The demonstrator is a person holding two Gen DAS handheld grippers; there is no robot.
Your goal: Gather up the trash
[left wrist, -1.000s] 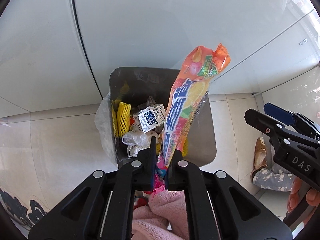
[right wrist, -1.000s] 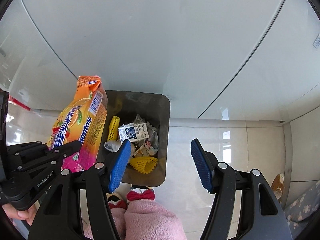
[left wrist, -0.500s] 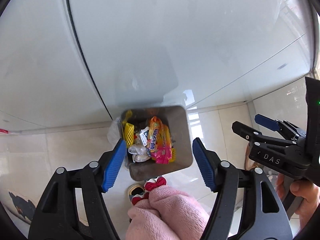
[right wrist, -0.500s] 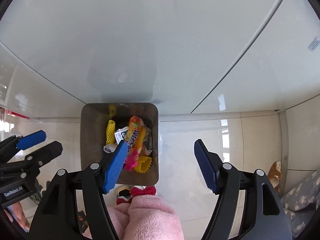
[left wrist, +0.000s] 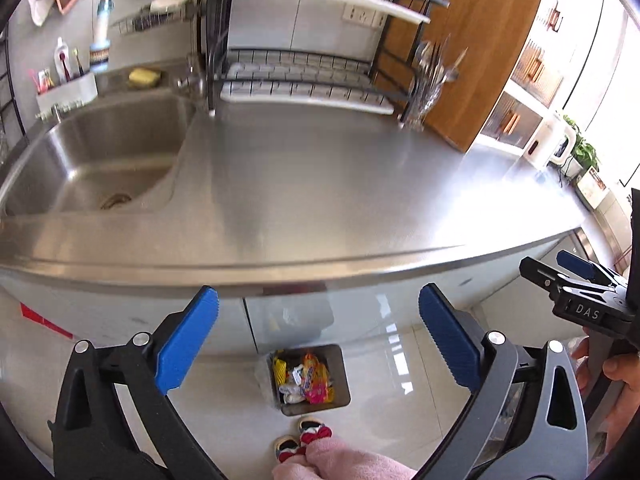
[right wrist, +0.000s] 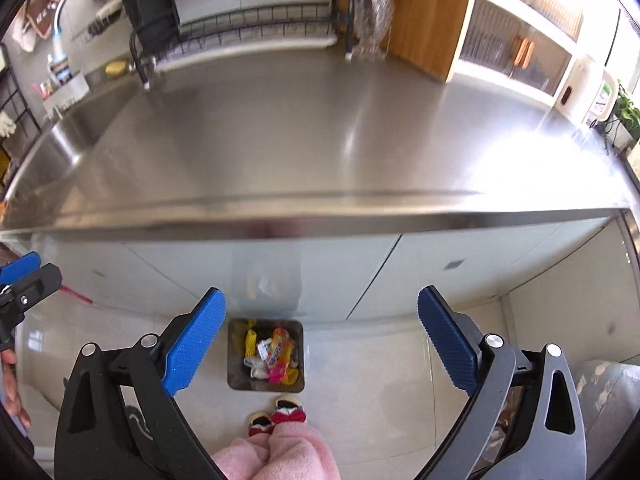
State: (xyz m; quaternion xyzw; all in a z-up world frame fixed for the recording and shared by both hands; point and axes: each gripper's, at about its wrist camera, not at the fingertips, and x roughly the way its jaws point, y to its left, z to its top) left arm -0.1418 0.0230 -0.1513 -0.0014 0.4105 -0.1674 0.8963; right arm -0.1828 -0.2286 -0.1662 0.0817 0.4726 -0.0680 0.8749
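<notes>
A grey trash bin [left wrist: 342, 376] [right wrist: 237, 364] stands on the floor below the counter front, holding an orange-and-pink candy bag [left wrist: 316, 380] [right wrist: 278, 356], a yellow foam net and several crumpled wrappers. My left gripper [left wrist: 318, 336] is high above it, its jaws opening wide with nothing between them. My right gripper [right wrist: 320, 336] also looks down from counter height, jaws opening wide and empty. Each gripper shows at the edge of the other's view, with a hand on its handle.
A steel counter [left wrist: 320, 184] [right wrist: 320, 140] spans both views, with a sink [left wrist: 52, 152] and tap at left, a dish rack [left wrist: 312, 72] at the back and a white kettle [left wrist: 554, 140] at right. A person's pink-trousered legs and slippers [left wrist: 304, 440] stand by the bin.
The left gripper let go of the candy bag, which dropped into the bin. Both grippers opened wider and rose from bin level to above the counter edge.
</notes>
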